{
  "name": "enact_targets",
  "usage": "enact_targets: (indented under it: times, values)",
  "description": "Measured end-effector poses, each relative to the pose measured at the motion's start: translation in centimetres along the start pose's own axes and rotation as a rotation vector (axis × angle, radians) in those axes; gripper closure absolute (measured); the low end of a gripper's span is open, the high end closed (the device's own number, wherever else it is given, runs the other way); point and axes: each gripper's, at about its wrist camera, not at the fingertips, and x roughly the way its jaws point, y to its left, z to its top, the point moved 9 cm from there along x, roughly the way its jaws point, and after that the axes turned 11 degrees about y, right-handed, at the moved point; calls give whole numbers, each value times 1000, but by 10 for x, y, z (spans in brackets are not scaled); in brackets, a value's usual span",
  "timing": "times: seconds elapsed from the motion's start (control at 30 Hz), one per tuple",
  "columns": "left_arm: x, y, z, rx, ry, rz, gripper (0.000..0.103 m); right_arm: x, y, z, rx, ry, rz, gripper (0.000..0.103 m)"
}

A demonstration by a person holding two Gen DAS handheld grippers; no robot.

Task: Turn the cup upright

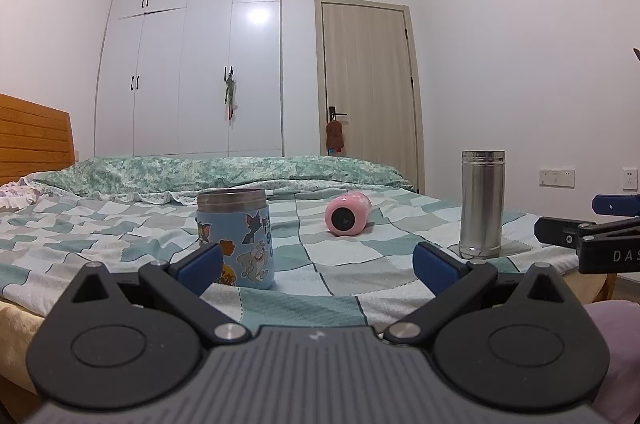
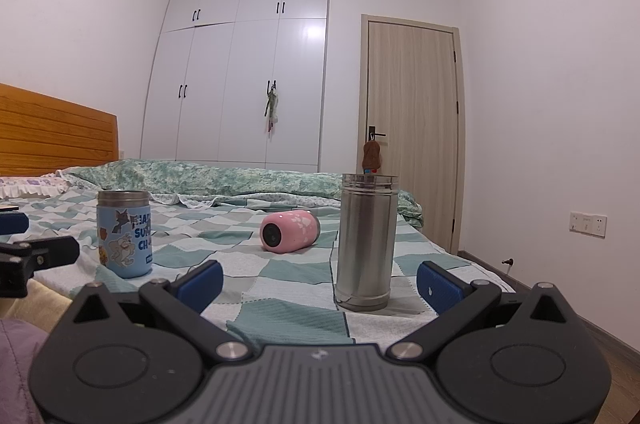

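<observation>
A bedroom bed (image 1: 340,264) with a checked sheet carries the pink cup (image 1: 346,214), lying on its side mid-bed. Both left gripper (image 1: 318,264) and right gripper (image 2: 320,282) have fingers spread, empty. The soft sheet could let the cup roll or topple again.

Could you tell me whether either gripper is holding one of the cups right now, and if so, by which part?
Nothing is held: the left gripper and right gripper are both open, short of the pink cup lying on its side.
</observation>
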Motion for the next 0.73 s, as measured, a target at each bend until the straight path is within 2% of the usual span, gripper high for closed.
enact_targets:
  times: [0.73]
  values:
    - [-2,0,-1,1,-6,5,0,0,0,0,-1,0,0,0]
